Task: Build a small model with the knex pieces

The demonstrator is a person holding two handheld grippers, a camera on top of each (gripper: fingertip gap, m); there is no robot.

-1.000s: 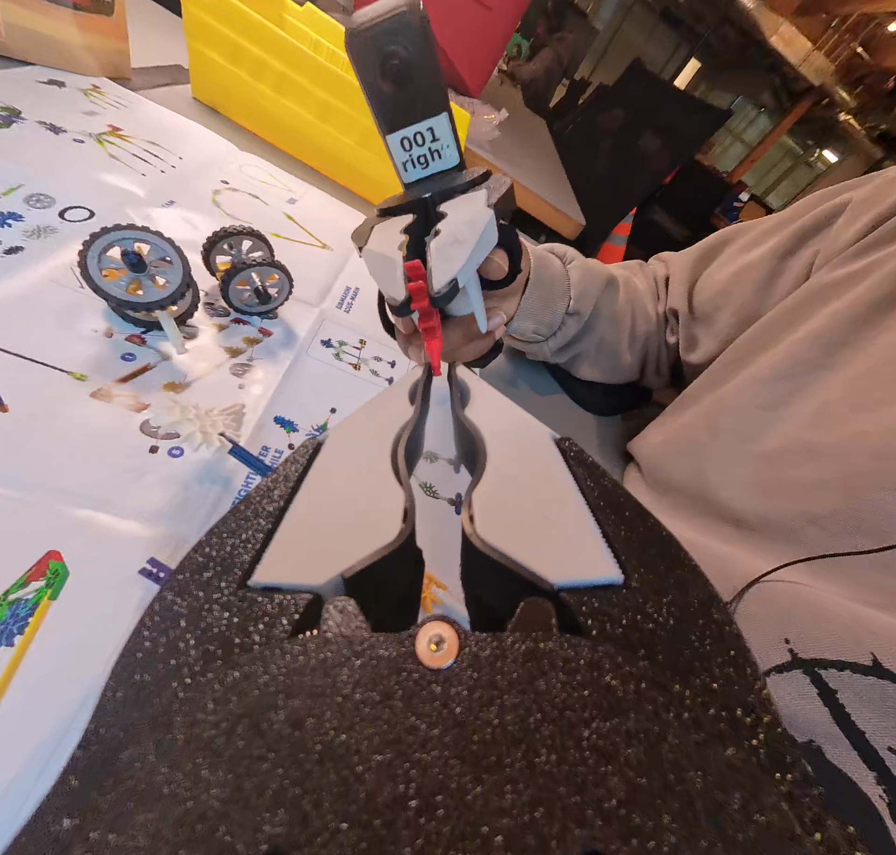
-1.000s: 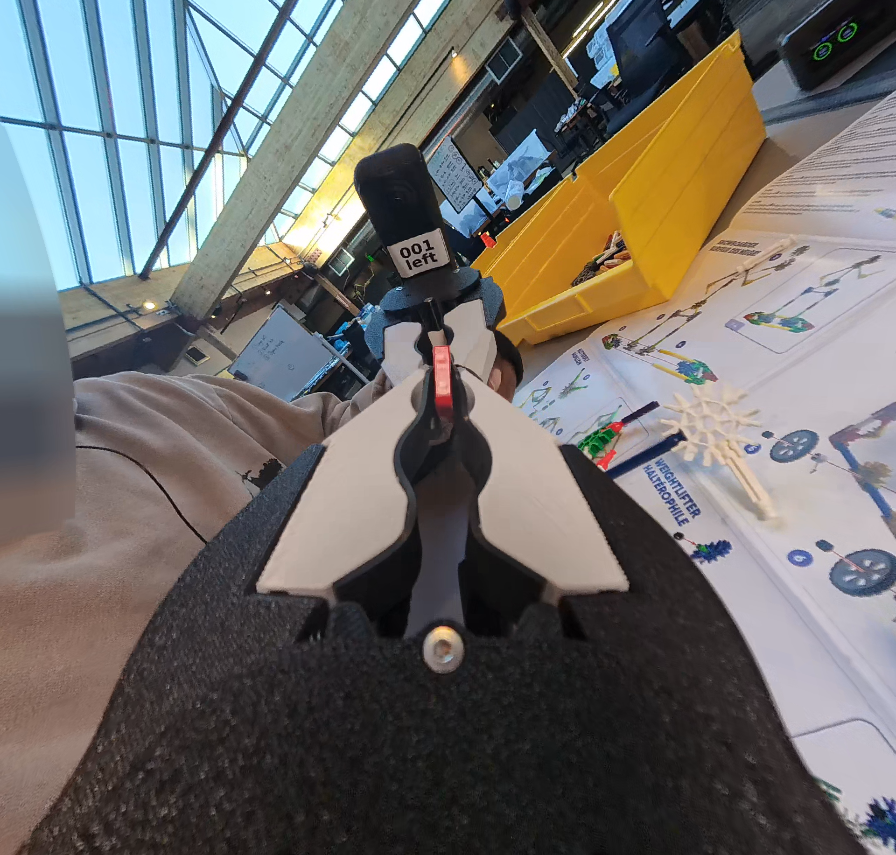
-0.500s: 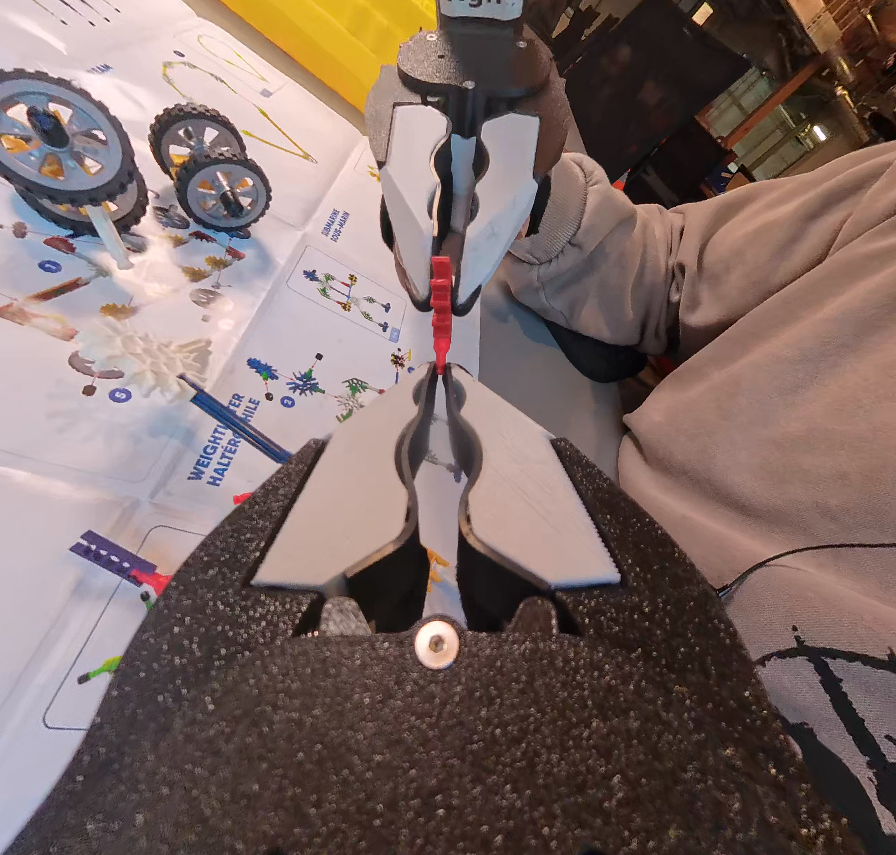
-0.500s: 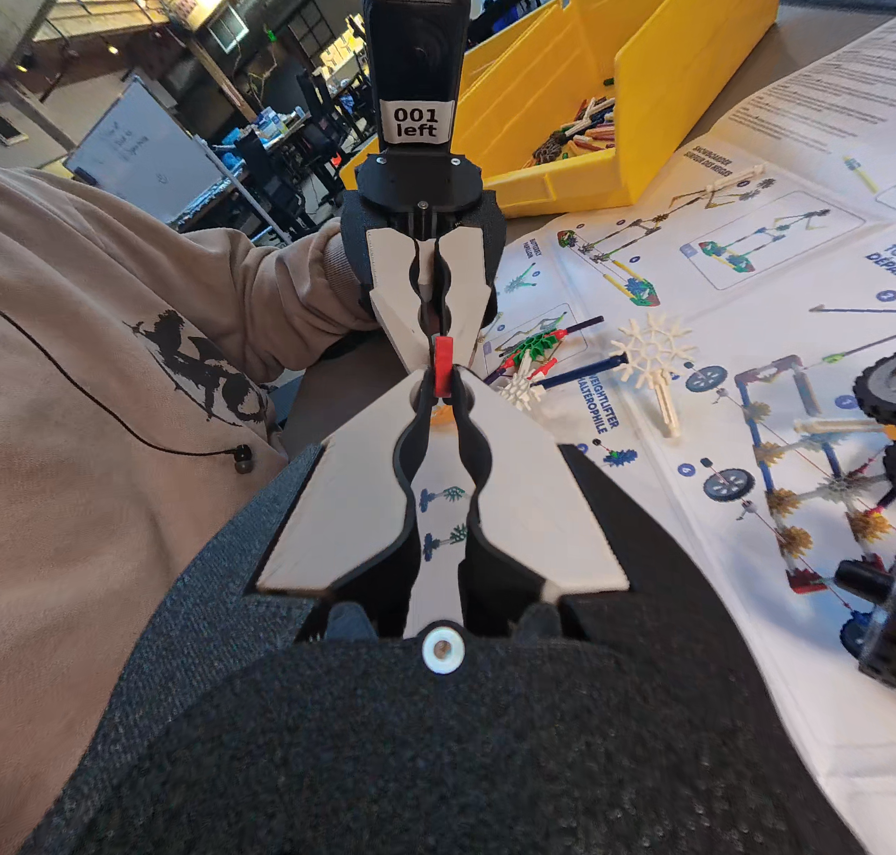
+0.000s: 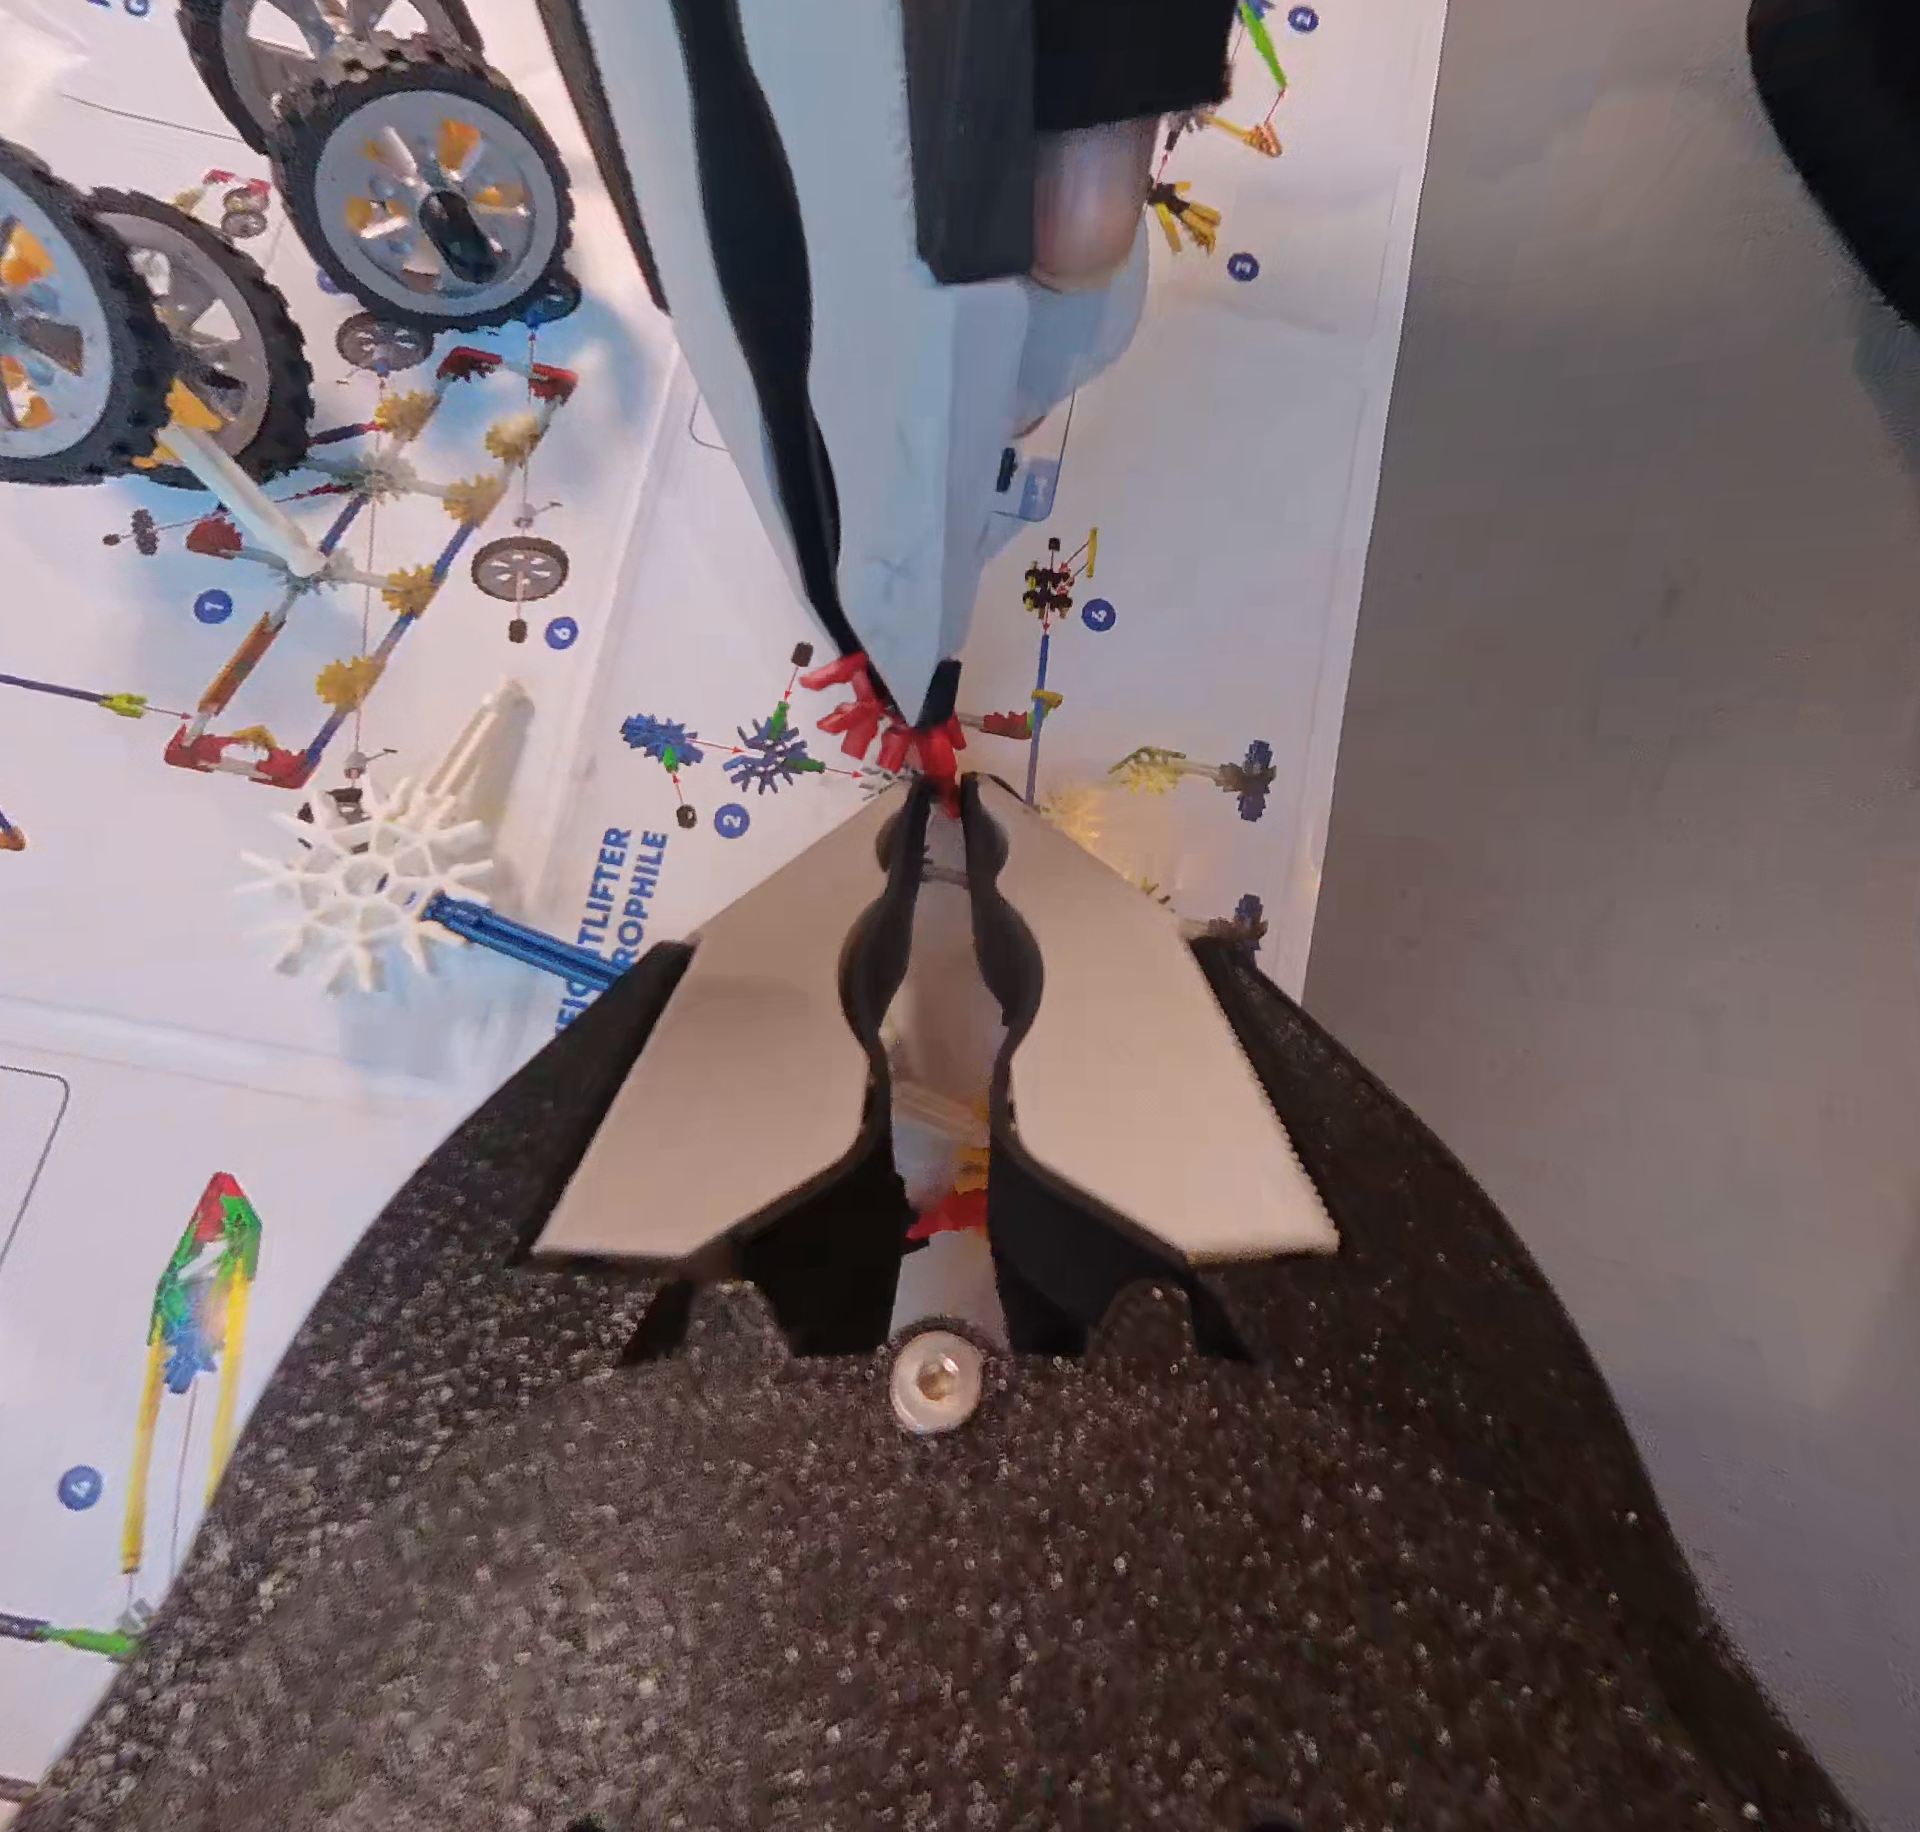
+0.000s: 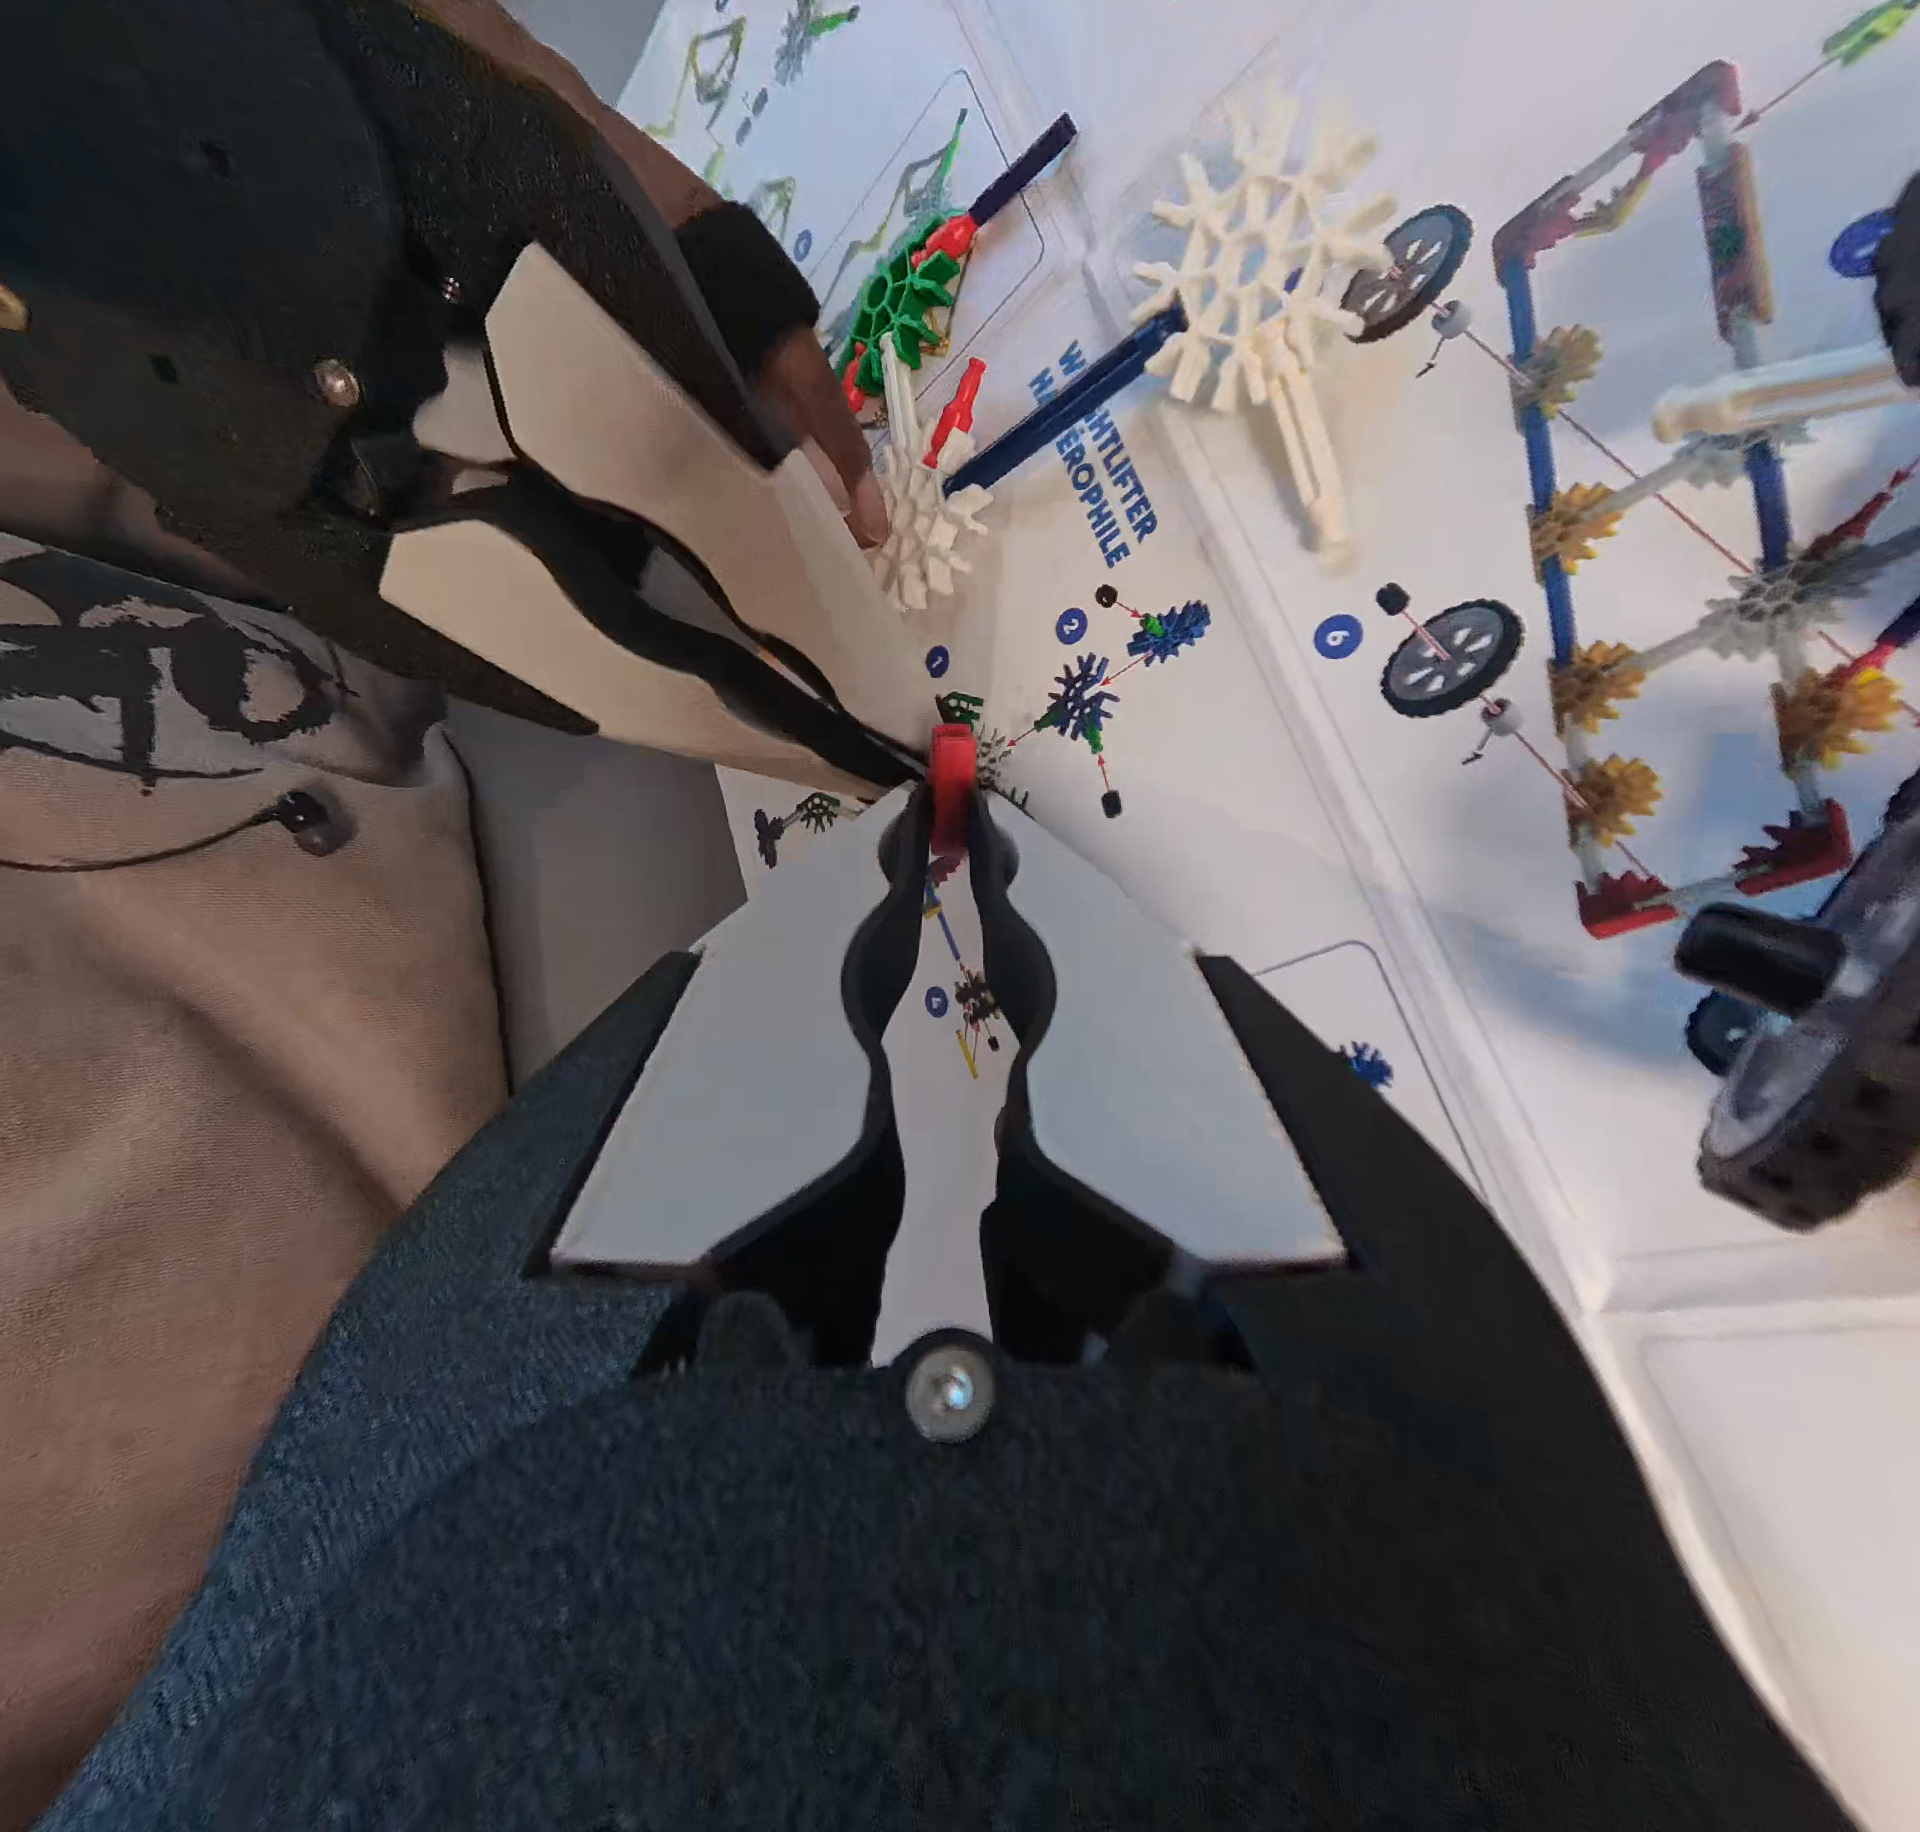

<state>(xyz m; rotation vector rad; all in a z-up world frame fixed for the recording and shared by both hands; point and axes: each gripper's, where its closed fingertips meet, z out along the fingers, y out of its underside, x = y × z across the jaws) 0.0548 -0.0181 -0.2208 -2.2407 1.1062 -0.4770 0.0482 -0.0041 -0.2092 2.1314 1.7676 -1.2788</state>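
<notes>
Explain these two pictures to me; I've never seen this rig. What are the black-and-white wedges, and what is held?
No robot here: a person holds a hand-held gripper in each hand, each carrying a camera that looks along its two fingers. The left view shows the left gripper shut on a small red piece. The right view shows the right gripper shut on the red piece too, tip to tip. Below lies a printed instruction sheet with a white snowflake connector, a blue rod and toy wheels.

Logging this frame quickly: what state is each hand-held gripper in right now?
Left hand-held gripper: shut on the small red piece.
Right hand-held gripper: shut on the same small red piece, tip to tip with the left.
</notes>
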